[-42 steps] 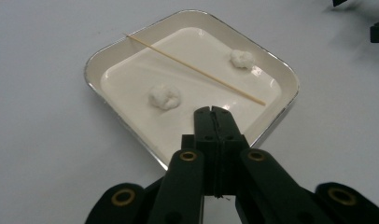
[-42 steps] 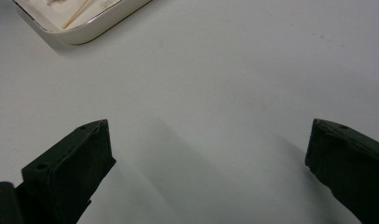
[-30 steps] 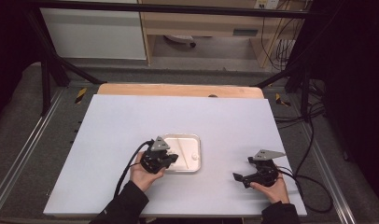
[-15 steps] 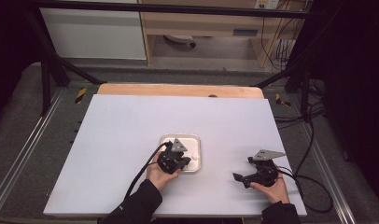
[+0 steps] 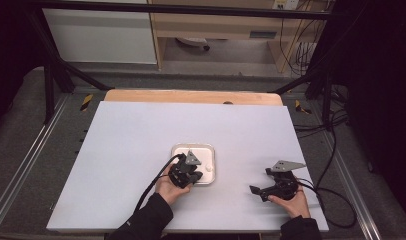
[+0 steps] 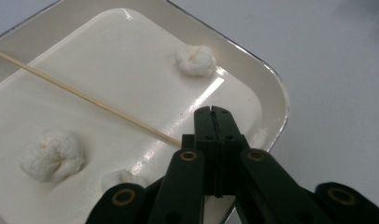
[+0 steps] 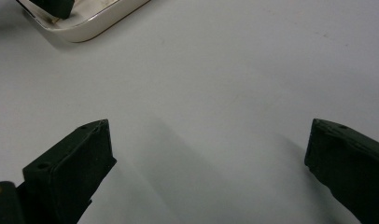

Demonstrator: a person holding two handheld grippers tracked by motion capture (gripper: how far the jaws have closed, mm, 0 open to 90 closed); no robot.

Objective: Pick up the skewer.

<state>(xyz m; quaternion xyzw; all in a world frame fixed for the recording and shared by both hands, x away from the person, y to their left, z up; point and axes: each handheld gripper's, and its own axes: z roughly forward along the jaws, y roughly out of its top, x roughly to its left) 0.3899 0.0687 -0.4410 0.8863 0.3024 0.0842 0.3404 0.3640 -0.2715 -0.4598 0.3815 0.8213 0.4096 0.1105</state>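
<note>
Left gripper (image 6: pixel 214 114) is clamped shut on the near end of a thin wooden skewer (image 6: pixel 85 97), which runs from the jaw tips out across the white tray (image 6: pixel 271 88), lying low over its glossy floor; can't tell whether the far end touches. Tray sits mid-table on the white board (image 5: pixel 116 150), left hand (image 5: pixel 167 189) right at its near edge. Three soft white lumps in the tray, marshmallows by the look: one near the far corner (image 6: pixel 195 60), one big one at the left (image 6: pixel 52 156), a third (image 6: pixel 120 179) just by the jaws. Right gripper (image 7: pixel 208 154) idle, jaws wide with nothing between them, hovering low over bare board well to the right of the tray. Handling call: skewer is light, stiff but snappable, and held at the very end it will pivot in the pads under side load, so push straight along its axis. Marshmallows are light, squashy and probably tacky; they'll slide on that slick tray unless speared dead centre or braced by the right gripper.
</note>
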